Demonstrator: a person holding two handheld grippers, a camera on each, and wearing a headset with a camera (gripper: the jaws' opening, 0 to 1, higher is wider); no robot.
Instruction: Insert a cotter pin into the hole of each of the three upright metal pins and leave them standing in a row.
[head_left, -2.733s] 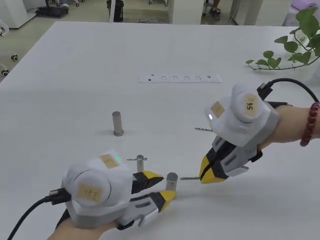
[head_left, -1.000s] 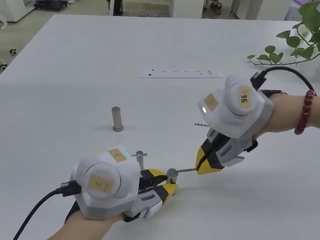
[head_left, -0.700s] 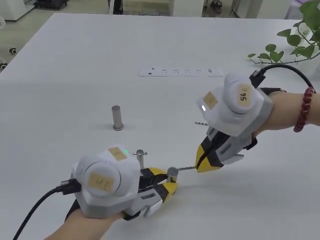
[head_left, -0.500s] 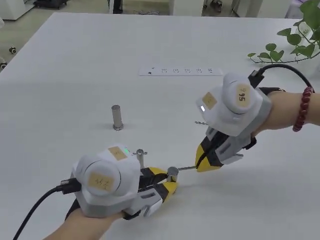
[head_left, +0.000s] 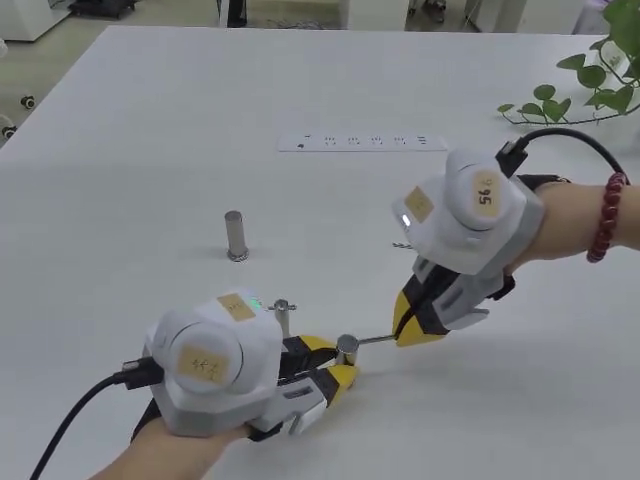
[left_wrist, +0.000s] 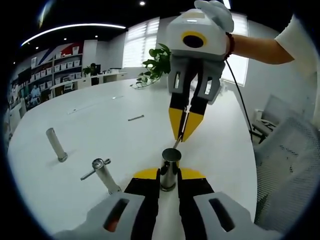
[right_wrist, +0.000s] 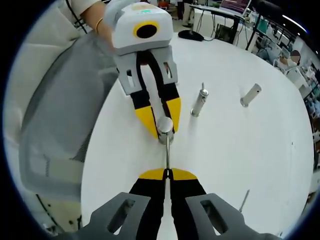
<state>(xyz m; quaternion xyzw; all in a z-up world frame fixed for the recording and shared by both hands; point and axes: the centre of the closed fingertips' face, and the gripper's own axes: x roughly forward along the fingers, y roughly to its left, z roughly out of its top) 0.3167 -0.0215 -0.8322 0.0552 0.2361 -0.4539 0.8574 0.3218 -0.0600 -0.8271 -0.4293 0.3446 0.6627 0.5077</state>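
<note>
Three metal pins stand on the white table (head_left: 150, 130). My left gripper (head_left: 338, 362) is shut on the nearest pin (head_left: 347, 349), with its yellow fingertips around the lower shaft (left_wrist: 170, 170). My right gripper (head_left: 408, 331) is shut on a cotter pin (head_left: 376, 340) lying level, whose tip touches the held pin's top (right_wrist: 165, 126). The cotter pin (right_wrist: 167, 152) runs straight out from my right gripper (right_wrist: 167, 174). A second pin (head_left: 282, 316) has a cotter pin through its head (left_wrist: 98, 164). The third pin (head_left: 236, 235) stands bare.
A loose cotter pin (head_left: 402, 245) lies on the table behind the right gripper. A white power strip (head_left: 372, 143) lies farther back. Plant leaves (head_left: 590, 70) hang over the far right corner. The table's near right side is bare.
Since the earliest frame my left gripper has closed around the nearest pin, and my right gripper has carried the cotter pin left until its tip meets the pin's top. Little has moved in the last second.
</note>
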